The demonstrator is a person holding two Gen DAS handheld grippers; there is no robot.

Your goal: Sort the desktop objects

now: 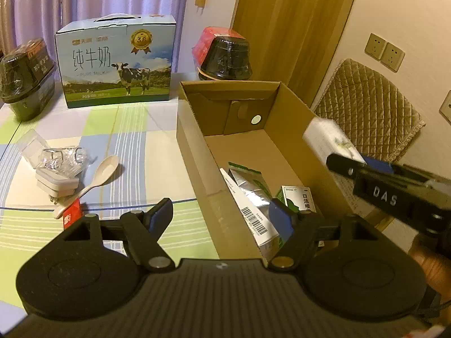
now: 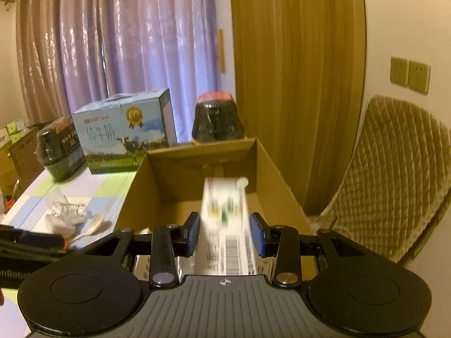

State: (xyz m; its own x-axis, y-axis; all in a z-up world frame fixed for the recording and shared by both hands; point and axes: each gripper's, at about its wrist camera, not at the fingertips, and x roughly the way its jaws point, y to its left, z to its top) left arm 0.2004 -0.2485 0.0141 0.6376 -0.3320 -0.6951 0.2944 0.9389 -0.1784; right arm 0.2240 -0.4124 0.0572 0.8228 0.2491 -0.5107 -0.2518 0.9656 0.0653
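The right hand-held gripper (image 2: 225,232) grips a blurred white packet (image 2: 225,211) between its blue pads, held above the open cardboard box (image 1: 194,152). The left hand-held gripper (image 1: 221,218) hangs wide and empty over the box's near wall. Inside lie a foil pouch (image 1: 251,188) and small cartons. On the checked worktop (image 1: 135,146) beside the box are a spoon (image 1: 95,180), a plug (image 1: 57,183) and clear plastic (image 1: 62,157).
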